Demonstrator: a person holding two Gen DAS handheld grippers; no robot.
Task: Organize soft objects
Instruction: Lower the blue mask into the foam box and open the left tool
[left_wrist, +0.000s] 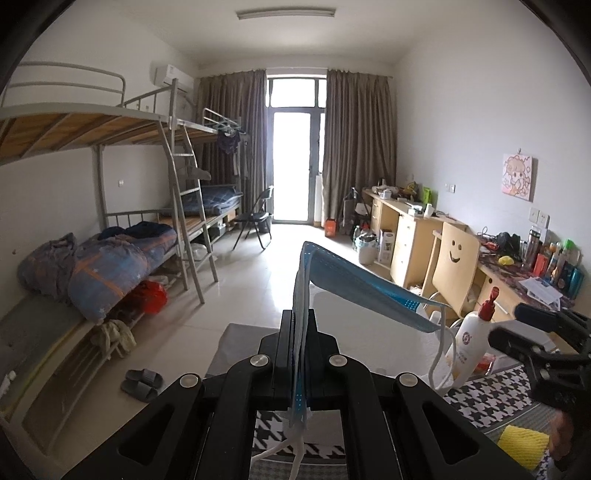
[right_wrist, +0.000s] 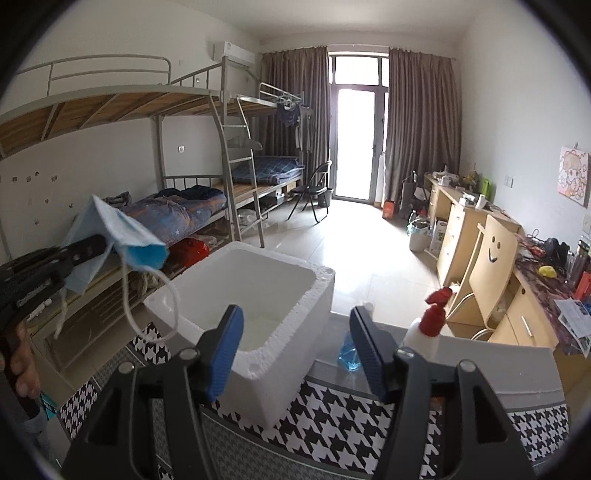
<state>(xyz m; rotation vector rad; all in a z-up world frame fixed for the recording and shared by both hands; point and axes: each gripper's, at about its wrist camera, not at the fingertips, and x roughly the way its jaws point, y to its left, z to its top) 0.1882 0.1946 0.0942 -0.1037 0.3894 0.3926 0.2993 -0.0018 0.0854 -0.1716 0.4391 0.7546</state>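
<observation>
My left gripper (left_wrist: 298, 332) is shut on a blue face mask (left_wrist: 354, 284), which sticks up between the fingers and droops to the right, its white ear loops hanging. In the right wrist view the same mask (right_wrist: 122, 236) hangs from the left gripper (right_wrist: 92, 247) at the left, above and left of an empty white foam box (right_wrist: 258, 295). My right gripper (right_wrist: 295, 347) is open and empty, just in front of the box's near right corner. It also shows at the right edge of the left wrist view (left_wrist: 517, 325).
The box stands on a houndstooth-patterned cloth (right_wrist: 332, 413). A white bottle with a red pump (right_wrist: 428, 328) and a blue bottle (right_wrist: 349, 354) stand right of the box. A yellow mesh item (left_wrist: 521, 443) lies on the cloth. Bunk beds at left, desks at right.
</observation>
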